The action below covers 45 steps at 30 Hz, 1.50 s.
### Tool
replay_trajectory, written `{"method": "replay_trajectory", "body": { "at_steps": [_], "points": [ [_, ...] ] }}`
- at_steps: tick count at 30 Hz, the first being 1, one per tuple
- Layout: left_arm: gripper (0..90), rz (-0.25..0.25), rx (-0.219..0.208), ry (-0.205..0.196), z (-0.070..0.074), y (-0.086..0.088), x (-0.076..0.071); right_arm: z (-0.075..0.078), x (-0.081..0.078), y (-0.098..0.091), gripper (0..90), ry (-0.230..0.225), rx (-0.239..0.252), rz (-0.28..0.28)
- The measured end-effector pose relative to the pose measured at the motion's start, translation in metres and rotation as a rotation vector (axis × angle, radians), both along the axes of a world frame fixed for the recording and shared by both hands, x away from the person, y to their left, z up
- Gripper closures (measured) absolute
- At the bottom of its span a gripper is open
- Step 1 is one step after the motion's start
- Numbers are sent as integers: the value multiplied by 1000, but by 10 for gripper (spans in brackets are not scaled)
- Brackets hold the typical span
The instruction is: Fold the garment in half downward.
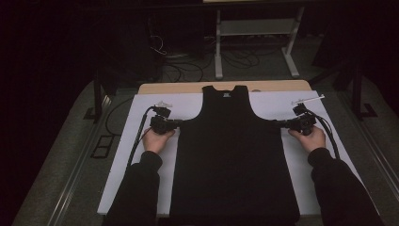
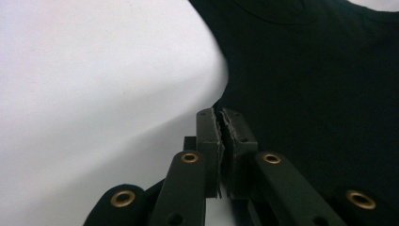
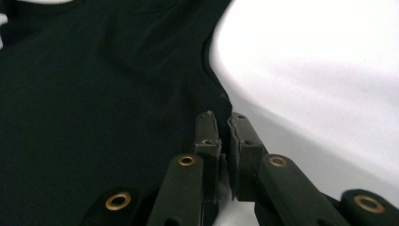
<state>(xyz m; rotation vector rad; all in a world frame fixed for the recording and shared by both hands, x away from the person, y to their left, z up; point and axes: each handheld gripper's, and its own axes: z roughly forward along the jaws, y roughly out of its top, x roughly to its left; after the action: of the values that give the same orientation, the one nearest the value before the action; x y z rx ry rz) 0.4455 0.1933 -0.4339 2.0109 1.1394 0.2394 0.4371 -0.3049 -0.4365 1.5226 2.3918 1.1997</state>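
Note:
A black sleeveless top [image 1: 230,150] lies flat, neck away from me, on a white board [image 1: 141,110]. My left gripper [image 1: 181,122] meets its left underarm corner, and my right gripper [image 1: 277,123] meets the right one. In the left gripper view the left gripper [image 2: 219,113] has its jaws pressed together on the edge of the top [image 2: 306,70], beside the board [image 2: 94,94]. In the right gripper view the right gripper [image 3: 220,116] pinches the underarm seam of the top [image 3: 94,94] with barely a slit between its jaws, next to the board [image 3: 329,70].
The board rests on a wooden table [image 1: 188,87] whose far edge shows behind the top's neck. Beyond it stand a white metal frame [image 1: 254,28] and loose cables [image 1: 188,66] on the floor. Bare board lies outside each hand.

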Motion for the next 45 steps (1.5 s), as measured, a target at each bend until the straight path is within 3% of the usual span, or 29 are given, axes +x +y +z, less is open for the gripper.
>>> {"method": "replay_trajectory", "body": {
  "at_steps": [3, 12, 21, 26, 29, 45],
  "points": [
    [849, 0, 1, 4, 0, 0, 0, 1, -1, -3, 825, -2, 27, -12],
    [849, 9, -75, 9, 9, 7, -2, 5, -7, -6, 826, -12, 67, -14],
    [849, -15, -88, 0, 13, 3, -10, 9, -14, -7, 825, -14, 112, -21],
    [849, 0, -109, 11, 12, 10, -13, 11, -18, -5, 825, -20, 117, -17],
    [849, 2, -116, 15, 13, 12, -14, 12, -20, -5, 825, -17, 145, -20],
    [849, -2, -146, 13, 19, 14, -28, 18, -34, -5, 824, -40, 167, -19]
  ]
}}
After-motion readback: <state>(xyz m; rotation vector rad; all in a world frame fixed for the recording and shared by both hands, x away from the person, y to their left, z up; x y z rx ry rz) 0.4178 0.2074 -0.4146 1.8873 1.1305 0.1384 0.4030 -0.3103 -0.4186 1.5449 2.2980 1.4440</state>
